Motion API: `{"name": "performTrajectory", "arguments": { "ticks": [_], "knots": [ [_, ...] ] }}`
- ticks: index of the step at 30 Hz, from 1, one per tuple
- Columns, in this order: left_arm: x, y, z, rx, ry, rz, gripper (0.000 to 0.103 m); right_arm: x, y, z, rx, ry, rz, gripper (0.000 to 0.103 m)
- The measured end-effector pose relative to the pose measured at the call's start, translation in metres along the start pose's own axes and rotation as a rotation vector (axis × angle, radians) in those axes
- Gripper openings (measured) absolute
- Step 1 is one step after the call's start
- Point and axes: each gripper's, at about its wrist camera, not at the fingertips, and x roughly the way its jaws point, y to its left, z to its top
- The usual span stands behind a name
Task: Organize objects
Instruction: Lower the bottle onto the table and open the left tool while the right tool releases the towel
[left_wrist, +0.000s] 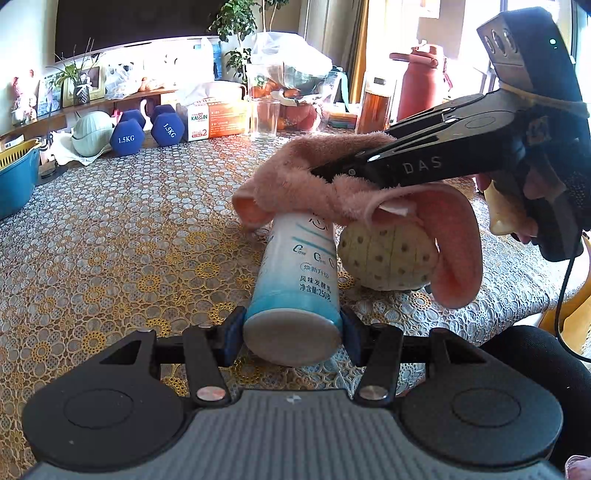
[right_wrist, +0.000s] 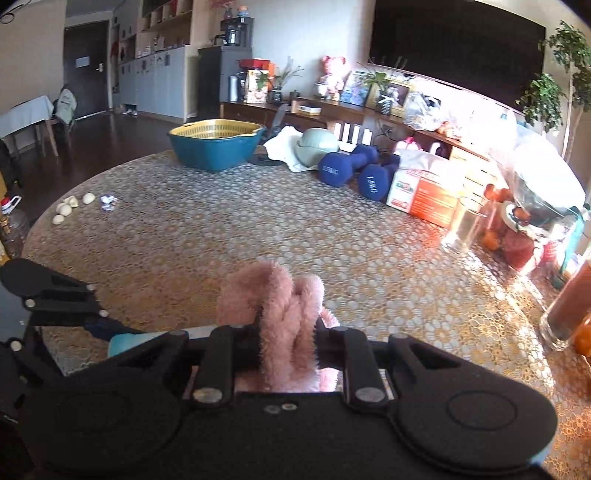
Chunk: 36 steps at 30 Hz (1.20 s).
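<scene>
- The pink fluffy cloth (left_wrist: 325, 177) drapes over the far end of the bottle (left_wrist: 295, 273), hiding its top.
- The left gripper (left_wrist: 293, 332) clamps the bottle's near end, tilted on the table (left_wrist: 110, 240).
- The right gripper (right_wrist: 284, 343) is closed on the cloth.
- A pale dotted ball (left_wrist: 388, 254), half covered, lies right of the bottle.
- Blue dumbbells (left_wrist: 147, 133) and a basin (right_wrist: 214, 147) sit far off.

Blue-white bottle (left_wrist: 295, 280) tilted; pink fluffy cloth (left_wrist: 325, 184) draped over top.

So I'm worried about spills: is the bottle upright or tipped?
Tipped. The bottle leans away with its flat base lifted toward the camera, clamped in the left gripper; a pink cloth covers its far end.
</scene>
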Motion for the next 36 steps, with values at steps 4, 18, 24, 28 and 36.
{"name": "performTrajectory", "arguments": {
  "ticks": [4, 18, 24, 28, 36],
  "knots": [
    [0.000, 0.000, 0.000, -0.003, 0.001, -0.001, 0.053, 0.003, -0.011, -0.003, 0.038, 0.011, -0.073, 0.019],
    [0.001, 0.000, 0.003, -0.030, 0.009, 0.014, 0.056, -0.006, -0.055, -0.050, 0.327, 0.083, -0.215, 0.024],
    [-0.002, 0.002, 0.004, -0.042, 0.012, 0.016, 0.065, -0.014, -0.055, -0.052, 0.356, 0.060, -0.220, 0.031],
    [-0.008, 0.001, 0.005, -0.041, -0.003, 0.020, 0.070, -0.031, -0.057, -0.052, 0.378, 0.022, -0.220, 0.033],
    [-0.029, -0.002, 0.012, -0.050, -0.052, 0.049, 0.076, -0.075, -0.043, -0.059, 0.428, -0.089, -0.161, 0.051]
  ]
}}
